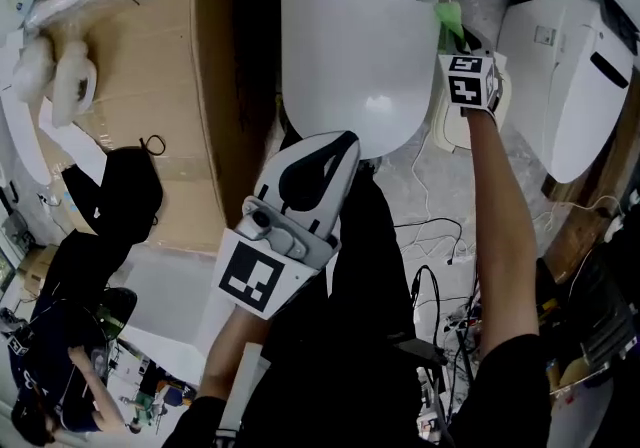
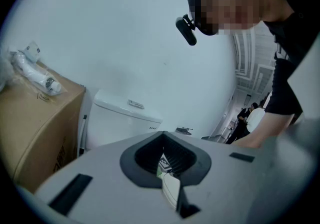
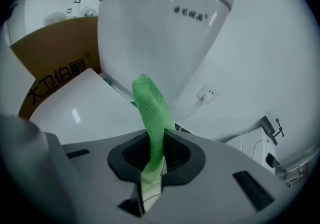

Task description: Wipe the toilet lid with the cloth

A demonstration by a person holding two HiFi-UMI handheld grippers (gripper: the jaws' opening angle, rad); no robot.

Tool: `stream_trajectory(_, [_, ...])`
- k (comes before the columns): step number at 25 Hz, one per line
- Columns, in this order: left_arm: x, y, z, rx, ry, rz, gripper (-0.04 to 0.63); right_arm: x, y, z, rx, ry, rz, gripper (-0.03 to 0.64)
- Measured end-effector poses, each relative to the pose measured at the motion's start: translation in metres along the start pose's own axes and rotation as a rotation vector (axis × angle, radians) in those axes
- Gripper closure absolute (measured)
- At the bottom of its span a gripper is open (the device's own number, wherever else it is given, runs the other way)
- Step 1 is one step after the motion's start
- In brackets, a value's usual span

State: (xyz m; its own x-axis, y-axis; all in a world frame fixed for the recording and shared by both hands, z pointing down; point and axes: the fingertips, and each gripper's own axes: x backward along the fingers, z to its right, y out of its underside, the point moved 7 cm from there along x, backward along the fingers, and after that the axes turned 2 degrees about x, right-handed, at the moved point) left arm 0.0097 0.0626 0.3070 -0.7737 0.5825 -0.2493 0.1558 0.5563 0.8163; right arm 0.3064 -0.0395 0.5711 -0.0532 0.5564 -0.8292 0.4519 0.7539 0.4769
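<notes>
The white toilet lid lies closed below me, with the tank behind it. A green cloth hangs at the lid's right rear edge, and my right gripper is shut on it. In the right gripper view the cloth sticks up out of the jaws, beside the lid. My left gripper hovers at the lid's front edge. In the left gripper view its jaws sit together with nothing in them, aimed up at the wall and tank.
A cardboard box with wrapped parts stands left of the toilet. Another white toilet unit sits at the right. Cables trail over the floor. A black bag and a seated person are at the lower left.
</notes>
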Motion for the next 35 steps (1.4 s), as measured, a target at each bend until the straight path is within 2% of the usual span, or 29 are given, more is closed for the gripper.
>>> stream_trajectory(5, [-0.003,0.001,-0.006,0.013,-0.002,-0.02,0.594,-0.04,0.004,-0.009,0.106,-0.064,-0.16,0.566])
stream_trajectory(8, [-0.006,0.001,-0.011,0.016,0.0,-0.033,0.594,-0.054,0.003,-0.024,0.196,-0.091,-0.206,0.566])
stream_trajectory(14, [-0.009,-0.001,-0.019,0.018,-0.005,-0.044,0.594,-0.062,0.002,-0.034,0.277,-0.092,-0.262,0.566])
stream_trajectory(16, [-0.009,-0.002,-0.022,0.023,-0.007,-0.04,0.594,-0.061,0.003,-0.042,0.382,-0.108,-0.289,0.566])
stream_trajectory(20, [-0.009,-0.004,-0.025,0.022,-0.007,-0.034,0.594,-0.052,0.015,-0.07,0.674,-0.138,-0.348,0.566])
stream_trajectory(24, [-0.007,-0.005,-0.026,0.021,-0.004,-0.038,0.594,-0.037,0.039,-0.097,0.827,-0.151,-0.377,0.566])
stream_trajectory(29, [0.0,-0.007,-0.027,0.014,0.004,-0.041,0.594,-0.012,0.075,-0.127,0.873,-0.175,-0.432,0.566])
stream_trajectory(35, [0.008,-0.008,-0.03,0.014,0.018,-0.038,0.594,0.017,0.111,-0.162,0.775,-0.204,-0.515,0.566])
